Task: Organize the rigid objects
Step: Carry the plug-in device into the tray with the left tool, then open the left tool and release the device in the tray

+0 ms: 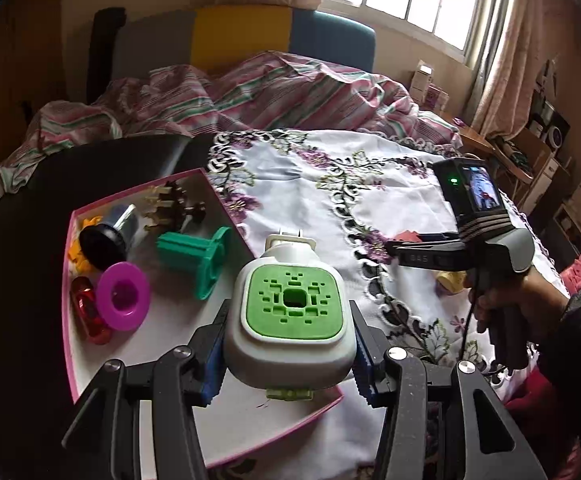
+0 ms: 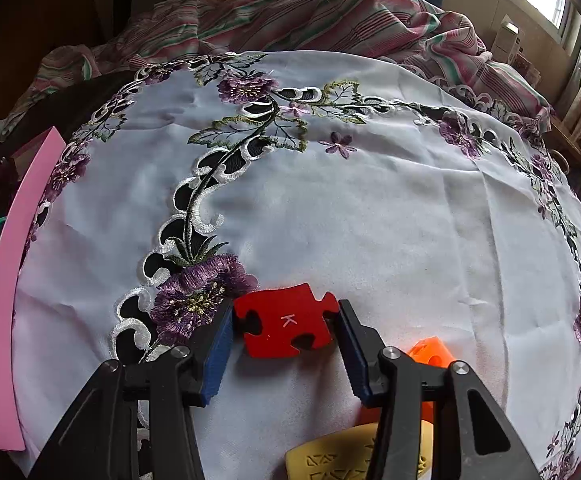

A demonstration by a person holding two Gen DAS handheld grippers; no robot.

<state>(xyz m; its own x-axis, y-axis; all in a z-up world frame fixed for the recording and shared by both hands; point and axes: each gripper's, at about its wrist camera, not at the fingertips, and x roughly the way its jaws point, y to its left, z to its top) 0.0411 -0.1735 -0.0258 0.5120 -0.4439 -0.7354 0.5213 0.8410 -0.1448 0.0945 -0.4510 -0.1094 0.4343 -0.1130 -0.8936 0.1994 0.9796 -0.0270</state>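
My left gripper [image 1: 288, 320] is shut on a white plug-in device with a green perforated face [image 1: 290, 304], its blue pads [image 1: 212, 356] pressing both sides, over the near corner of a pink-rimmed white tray [image 1: 68, 280]. My right gripper [image 2: 284, 320] points down at the embroidered cloth [image 2: 370, 220]. It is shut on a red puzzle piece marked K [image 2: 286, 326]. The left wrist view shows that right gripper [image 1: 400, 246] from the side, with the red piece [image 1: 406, 236] at its tips and a hand [image 1: 502, 300] on its handle.
In the tray lie a teal spool [image 1: 194, 256], a purple ring [image 1: 124, 296], a red translucent piece [image 1: 88, 316], a black-capped silver cylinder [image 1: 108, 236] and dark clips [image 1: 170, 204]. An orange block [image 2: 430, 354] and a yellow embossed piece [image 2: 330, 456] lie by the right gripper. Striped bedding [image 1: 250, 92] lies behind.
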